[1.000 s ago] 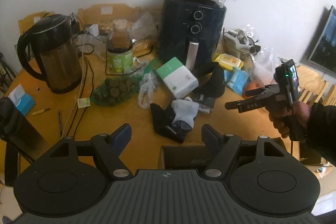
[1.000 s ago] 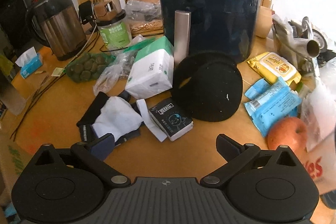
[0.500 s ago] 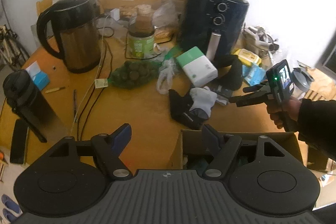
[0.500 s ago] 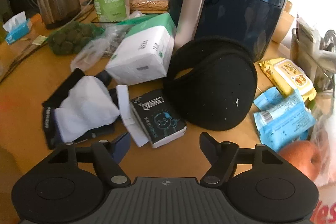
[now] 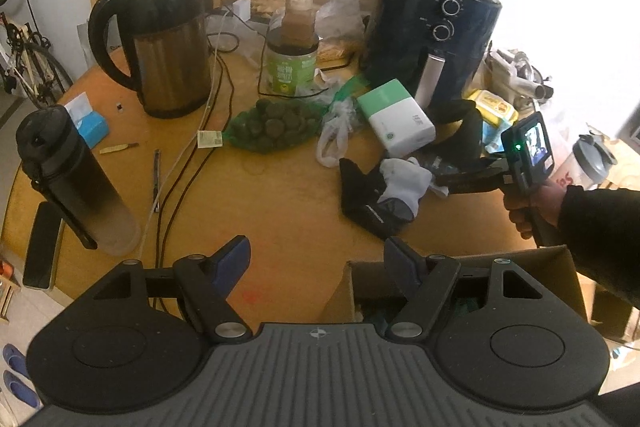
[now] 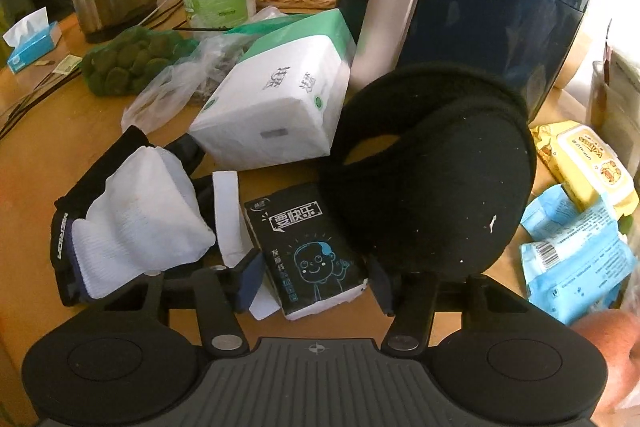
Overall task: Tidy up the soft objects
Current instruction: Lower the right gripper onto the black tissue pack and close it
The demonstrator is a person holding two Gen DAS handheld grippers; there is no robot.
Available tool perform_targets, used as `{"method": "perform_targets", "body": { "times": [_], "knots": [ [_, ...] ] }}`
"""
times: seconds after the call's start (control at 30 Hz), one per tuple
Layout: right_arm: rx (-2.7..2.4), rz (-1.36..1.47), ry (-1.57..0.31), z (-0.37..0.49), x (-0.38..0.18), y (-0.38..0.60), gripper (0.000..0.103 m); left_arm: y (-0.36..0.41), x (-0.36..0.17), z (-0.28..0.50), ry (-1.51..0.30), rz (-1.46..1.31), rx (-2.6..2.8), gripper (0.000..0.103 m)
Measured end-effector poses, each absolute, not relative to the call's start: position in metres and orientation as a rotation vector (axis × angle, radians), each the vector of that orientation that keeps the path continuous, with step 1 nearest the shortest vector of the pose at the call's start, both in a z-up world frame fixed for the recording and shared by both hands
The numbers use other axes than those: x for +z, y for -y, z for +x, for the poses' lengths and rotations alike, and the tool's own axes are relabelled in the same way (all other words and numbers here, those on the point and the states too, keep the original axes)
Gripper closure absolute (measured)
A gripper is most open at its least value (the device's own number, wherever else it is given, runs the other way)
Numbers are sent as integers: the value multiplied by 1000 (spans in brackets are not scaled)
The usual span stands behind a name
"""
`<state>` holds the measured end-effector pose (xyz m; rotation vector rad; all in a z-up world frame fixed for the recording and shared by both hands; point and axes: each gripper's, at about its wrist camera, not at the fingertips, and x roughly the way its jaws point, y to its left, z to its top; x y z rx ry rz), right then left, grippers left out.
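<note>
A white sock point(image 6: 140, 211) lies on a black garment point(image 6: 64, 239) on the wooden table point(image 6: 36, 163); both show in the left wrist view, the sock point(image 5: 404, 181) and the garment point(image 5: 368, 203). Black earmuffs point(image 6: 432, 183) lean by a black tissue pack point(image 6: 308, 247). My right gripper point(image 6: 316, 275) is open, its fingers either side of the tissue pack's near end; it also shows in the left wrist view point(image 5: 444, 183). My left gripper point(image 5: 316, 259) is open and empty above the table's near edge, over a cardboard box point(image 5: 532, 267).
A dark air fryer point(image 5: 436, 31), a white-green tissue pack point(image 6: 276, 99), a kettle point(image 5: 160, 43), a green jar point(image 5: 292, 67), a bag of dark balls point(image 5: 272, 127), a black bottle point(image 5: 68, 175), cables point(image 5: 176, 163), blue and yellow wipe packs point(image 6: 576, 247) and an apple point(image 6: 608, 347) crowd the table.
My right gripper has moved forward and down, close to the tissue pack and earmuffs. My left gripper has pulled back and up, away from the table.
</note>
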<state>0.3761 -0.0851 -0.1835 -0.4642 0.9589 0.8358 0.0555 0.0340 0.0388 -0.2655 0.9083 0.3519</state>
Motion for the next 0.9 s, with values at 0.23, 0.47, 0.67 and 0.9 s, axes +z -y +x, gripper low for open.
{"method": "perform_targets", "body": {
  "times": [0.23, 0.47, 0.67, 0.9],
  "knots": [
    [810, -449, -1015, 365, -177, 104, 47, -32, 40, 67, -894, -253, 316, 30],
    [746, -410, -1068, 349, -174, 136, 46, -38, 49, 84, -859, -237, 285, 30],
    [718, -425, -1067, 347, -178, 146, 33, -40, 57, 103, -838, -202, 253, 30],
    [733, -431, -1083, 354, -187, 141, 45, -38, 61, 120, -836, -148, 211, 30]
  ]
}}
